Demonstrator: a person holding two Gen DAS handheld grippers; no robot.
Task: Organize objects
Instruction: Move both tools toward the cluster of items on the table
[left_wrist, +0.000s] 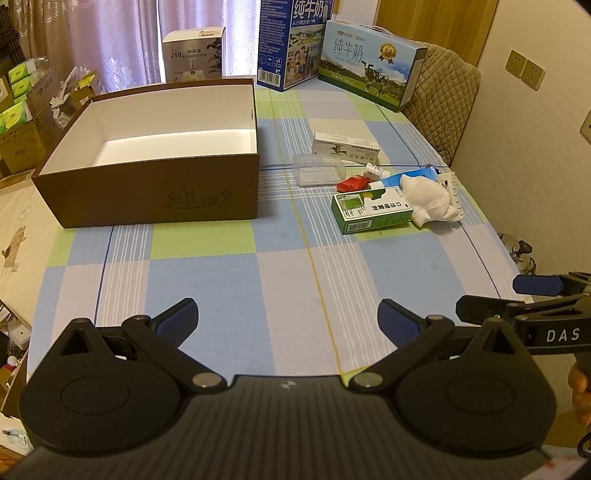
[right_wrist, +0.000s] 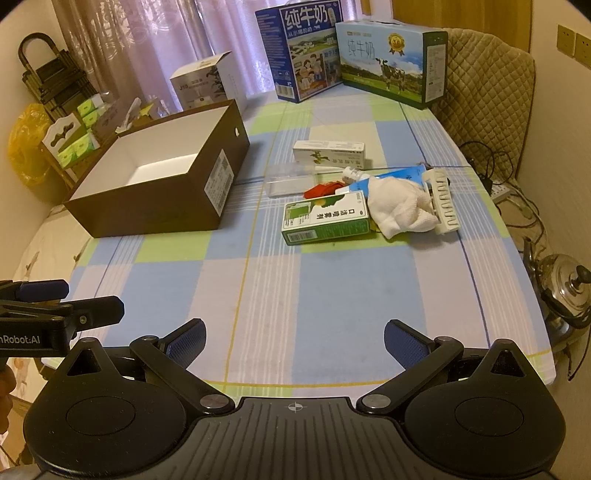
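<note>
On the table's (left_wrist: 229, 288) left side sits the open brown box (left_wrist: 147, 199), empty; the clutter pile with the green carton (left_wrist: 371, 214) and white cloth (left_wrist: 428, 201) lies toward the right edge. Left gripper (left_wrist: 286, 317) and right gripper (right_wrist: 293, 338) hover over the near edge, both spread apart, holding nothing.

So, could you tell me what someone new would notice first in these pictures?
Probably the big brown box, open and showing nothing inside, on the left of the checked tablecloth. Next, the small heap to its right: a green carton, a white cloth and a clear plastic case. Both the left gripper and right gripper hang open near the table's front edge.
</note>
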